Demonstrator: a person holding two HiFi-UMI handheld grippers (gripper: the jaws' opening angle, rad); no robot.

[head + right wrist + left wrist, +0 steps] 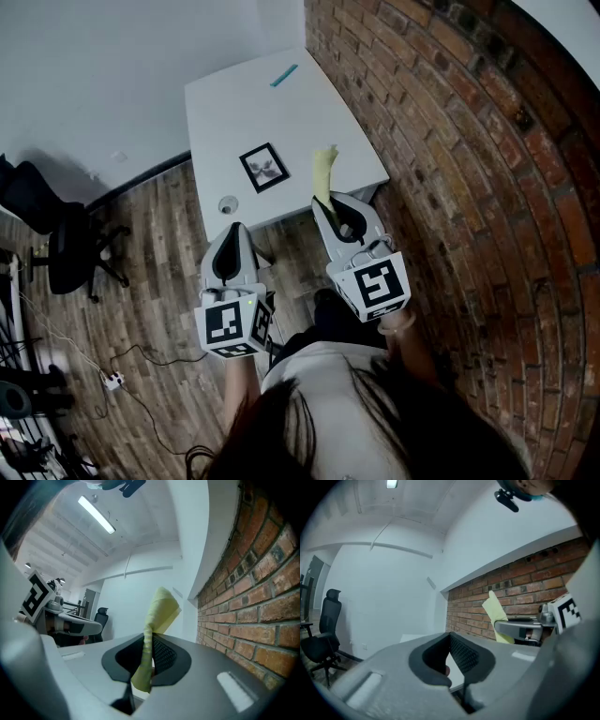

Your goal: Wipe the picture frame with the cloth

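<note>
A black picture frame lies flat on the white table, near its front edge. My right gripper is shut on a yellow cloth, which sticks up from the jaws in front of the table's near right corner. In the right gripper view the cloth is pinched between the jaws and stands upward. My left gripper hangs shut and empty just short of the table's front edge, left of the right one. In the left gripper view the jaws hold nothing, and the yellow cloth shows at the right.
A brick wall runs along the table's right side. A blue pen-like object lies at the table's far end and a small round object near the front edge. A black office chair stands on the wooden floor at left.
</note>
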